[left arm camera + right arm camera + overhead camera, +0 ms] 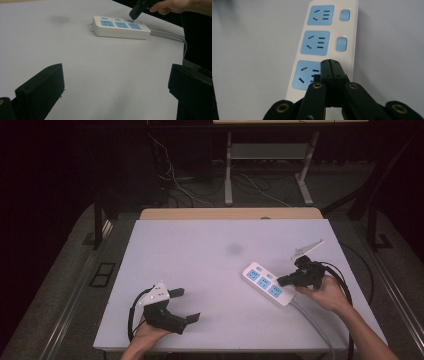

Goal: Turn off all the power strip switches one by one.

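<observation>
A white power strip (267, 284) with three blue sockets lies at the right of the white table (200, 255). My right gripper (282, 281) is shut with nothing in it, its tip over the strip's near end. In the right gripper view the closed jaws (330, 65) cover the spot beside the nearest socket on the power strip (332, 27); the two farther switches (341, 44) show small red lights. My left gripper (186, 305) stands open and empty at the table's front left. From it, the power strip (120, 28) lies far ahead, with the right gripper (135, 13) above it.
A grey cable (312, 322) runs from the strip off the table's front right edge. A faint dark smudge (234, 249) marks the table's middle. Beyond the far edge stand desk legs (228, 170) and loose floor cables (175, 182).
</observation>
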### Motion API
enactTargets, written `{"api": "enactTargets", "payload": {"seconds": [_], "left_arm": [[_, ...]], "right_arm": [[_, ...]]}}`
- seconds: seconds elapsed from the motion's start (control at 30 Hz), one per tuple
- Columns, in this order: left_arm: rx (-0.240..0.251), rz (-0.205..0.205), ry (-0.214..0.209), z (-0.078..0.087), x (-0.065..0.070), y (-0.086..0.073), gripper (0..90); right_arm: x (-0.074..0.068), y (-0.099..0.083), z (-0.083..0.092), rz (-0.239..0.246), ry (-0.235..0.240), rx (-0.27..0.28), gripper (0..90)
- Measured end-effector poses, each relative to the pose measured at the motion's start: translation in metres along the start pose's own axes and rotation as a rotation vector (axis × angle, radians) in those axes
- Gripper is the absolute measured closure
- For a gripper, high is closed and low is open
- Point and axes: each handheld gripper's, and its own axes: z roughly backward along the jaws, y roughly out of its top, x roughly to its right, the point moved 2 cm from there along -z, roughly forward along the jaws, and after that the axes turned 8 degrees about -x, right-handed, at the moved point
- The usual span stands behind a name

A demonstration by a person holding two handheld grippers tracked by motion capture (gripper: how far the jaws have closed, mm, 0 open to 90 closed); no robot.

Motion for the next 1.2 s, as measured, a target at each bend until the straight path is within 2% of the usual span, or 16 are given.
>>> {"api": "enactTargets", "payload": {"seconds": [0.27,0.43,1.2], "left_arm": [[0.001,-0.002,-0.001,0.0,0.0,0.0,0.0],[0.001,-0.003,0.0,0.001,0.0,0.0,0.0],[0.003,-0.002,-0.002,0.001,0.0,0.0,0.0]], "right_arm": [[-0.004,0.009,0.008,0.004,-0.007,0.007,90.0],[-0.007,0.018,0.016,0.023,-0.016,0.009,90.0],[-0.005,0.044,0.028,0.045,-0.039,0.001,90.0]]}}
